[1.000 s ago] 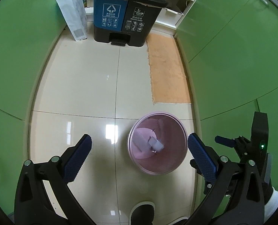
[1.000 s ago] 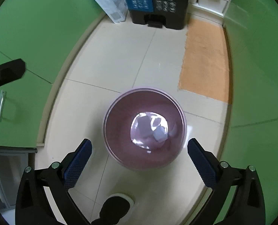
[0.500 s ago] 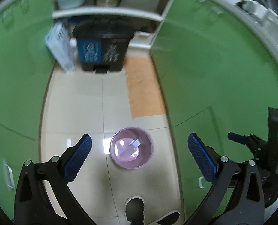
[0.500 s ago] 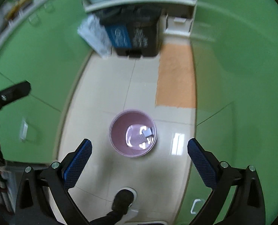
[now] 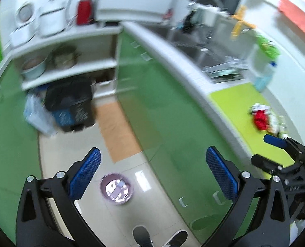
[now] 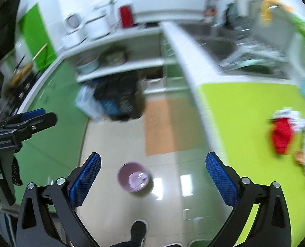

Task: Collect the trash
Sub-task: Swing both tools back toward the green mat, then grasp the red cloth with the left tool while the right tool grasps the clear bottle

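Both the left claw (image 5: 151,173) and right claw (image 6: 152,173) are held wide and empty above the pink bin (image 6: 133,177) on the floor.

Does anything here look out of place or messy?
Yes. A loose heap of red and white litter lies on the yellow-green counter mat, not in the pink bin on the floor. Blur hides finer detail.

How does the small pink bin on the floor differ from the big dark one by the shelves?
The pink bin is round, open-topped and shows pale trash inside; the dark pedal bin is boxy, lidded and hides its contents. The pink bin stands alone mid-floor; the dark one sits against the shelves beside a white bag. Both stand upright on the tile.
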A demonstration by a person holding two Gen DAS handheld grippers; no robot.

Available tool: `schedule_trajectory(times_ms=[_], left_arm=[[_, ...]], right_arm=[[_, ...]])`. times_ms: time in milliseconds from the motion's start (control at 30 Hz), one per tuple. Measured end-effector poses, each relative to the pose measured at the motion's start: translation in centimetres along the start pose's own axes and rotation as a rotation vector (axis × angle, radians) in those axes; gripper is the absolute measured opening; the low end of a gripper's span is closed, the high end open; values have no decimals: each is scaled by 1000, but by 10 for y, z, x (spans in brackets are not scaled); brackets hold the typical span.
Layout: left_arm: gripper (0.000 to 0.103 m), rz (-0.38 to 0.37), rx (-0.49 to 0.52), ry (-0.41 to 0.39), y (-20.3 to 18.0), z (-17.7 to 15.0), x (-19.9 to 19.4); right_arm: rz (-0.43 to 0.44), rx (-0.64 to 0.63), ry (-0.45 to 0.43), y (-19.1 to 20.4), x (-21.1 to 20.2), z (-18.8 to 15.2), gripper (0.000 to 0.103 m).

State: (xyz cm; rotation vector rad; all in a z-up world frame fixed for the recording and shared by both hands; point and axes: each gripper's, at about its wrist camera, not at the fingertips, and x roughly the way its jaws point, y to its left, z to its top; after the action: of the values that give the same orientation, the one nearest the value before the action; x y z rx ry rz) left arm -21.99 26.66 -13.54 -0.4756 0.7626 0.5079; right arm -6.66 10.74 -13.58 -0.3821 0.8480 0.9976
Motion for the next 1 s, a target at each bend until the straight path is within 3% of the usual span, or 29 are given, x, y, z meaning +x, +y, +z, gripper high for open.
schedule_trajectory(times_ms=[167,400,700,1000], left_arm=[[100,-95,90,1,-56,32,-9],[100,-219,245,26,-150,58,-1],[100,-276,383,95,-259,66,30],[100,-263,418,159,-324,64,77]], right_arm=[[-132,121,-80,-62,-69,-5,98],[-281,267,-106,-137,-130,-36,97],[-341,342,-76,-215,-151,-55,97],[-349,356,-27,-285,-145,-54,97]])
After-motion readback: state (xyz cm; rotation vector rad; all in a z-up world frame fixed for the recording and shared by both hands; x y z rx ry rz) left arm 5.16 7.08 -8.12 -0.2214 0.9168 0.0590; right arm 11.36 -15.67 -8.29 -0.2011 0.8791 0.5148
